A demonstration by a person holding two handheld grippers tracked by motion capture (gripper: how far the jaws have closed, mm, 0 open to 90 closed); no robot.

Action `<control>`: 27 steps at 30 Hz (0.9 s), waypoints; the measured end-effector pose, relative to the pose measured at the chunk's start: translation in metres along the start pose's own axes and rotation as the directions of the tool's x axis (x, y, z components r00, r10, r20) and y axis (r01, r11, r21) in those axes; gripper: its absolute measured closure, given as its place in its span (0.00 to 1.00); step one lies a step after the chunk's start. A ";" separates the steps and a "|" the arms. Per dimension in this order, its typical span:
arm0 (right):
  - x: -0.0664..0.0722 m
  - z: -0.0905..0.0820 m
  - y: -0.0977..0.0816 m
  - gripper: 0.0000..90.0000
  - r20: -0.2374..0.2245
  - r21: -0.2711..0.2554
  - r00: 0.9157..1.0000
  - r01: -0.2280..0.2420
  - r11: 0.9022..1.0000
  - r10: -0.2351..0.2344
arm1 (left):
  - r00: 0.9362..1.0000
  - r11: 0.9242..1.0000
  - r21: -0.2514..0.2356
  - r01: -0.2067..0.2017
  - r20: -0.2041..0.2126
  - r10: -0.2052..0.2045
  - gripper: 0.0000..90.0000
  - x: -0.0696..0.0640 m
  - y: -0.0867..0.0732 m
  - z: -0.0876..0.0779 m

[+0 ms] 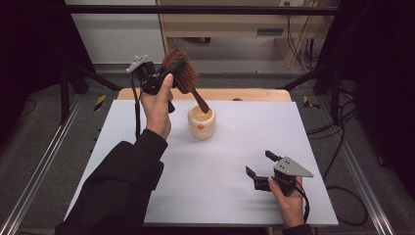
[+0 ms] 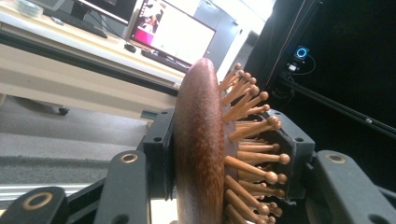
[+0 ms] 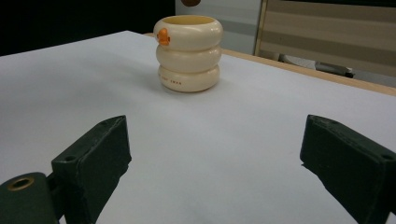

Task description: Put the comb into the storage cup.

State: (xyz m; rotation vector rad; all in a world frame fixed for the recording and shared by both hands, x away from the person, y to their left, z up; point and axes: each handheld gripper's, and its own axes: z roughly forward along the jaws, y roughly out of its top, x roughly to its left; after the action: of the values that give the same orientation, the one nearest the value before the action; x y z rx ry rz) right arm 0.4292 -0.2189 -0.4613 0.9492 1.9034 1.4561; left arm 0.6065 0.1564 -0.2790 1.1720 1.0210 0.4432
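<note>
While left tongs clamp the hairbrush, high view shows its handle above the cup.

A wooden table carries a white sheet covering nearly all of it (a wood strip shows behind the sheet). A cream ringed cup stands on the sheet's far middle.

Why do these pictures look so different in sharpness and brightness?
High view: dark surroundings, with the white table evenly lit and soft shadows under the right gripper. Left gripper view: the hairbrush close and fairly sharp, the bright screen behind washed out. Right gripper view: the cup sharp, the near jaws soft.
</note>
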 end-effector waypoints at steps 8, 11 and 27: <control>-0.002 -0.002 0.001 0.09 0.016 -0.002 1.000 0.005 1.000 -0.005 | 1.000 1.000 0.016 -0.021 -0.007 0.021 0.55 0.000 -0.003 0.003; -0.003 -0.003 0.001 0.09 0.027 0.008 1.000 0.004 1.000 -0.004 | 1.000 0.999 0.021 -0.026 -0.007 0.026 0.55 0.000 -0.003 0.004; -0.003 -0.001 0.000 0.07 0.015 0.006 1.000 -0.008 1.000 0.008 | 0.999 0.998 0.057 -0.038 -0.025 0.039 0.55 0.005 -0.015 0.012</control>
State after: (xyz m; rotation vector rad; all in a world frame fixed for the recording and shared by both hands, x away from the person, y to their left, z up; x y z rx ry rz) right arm 0.4294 -0.2219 -0.4612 0.9690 1.8966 1.4444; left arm 0.6160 0.1483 -0.2941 1.2407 1.0409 0.4640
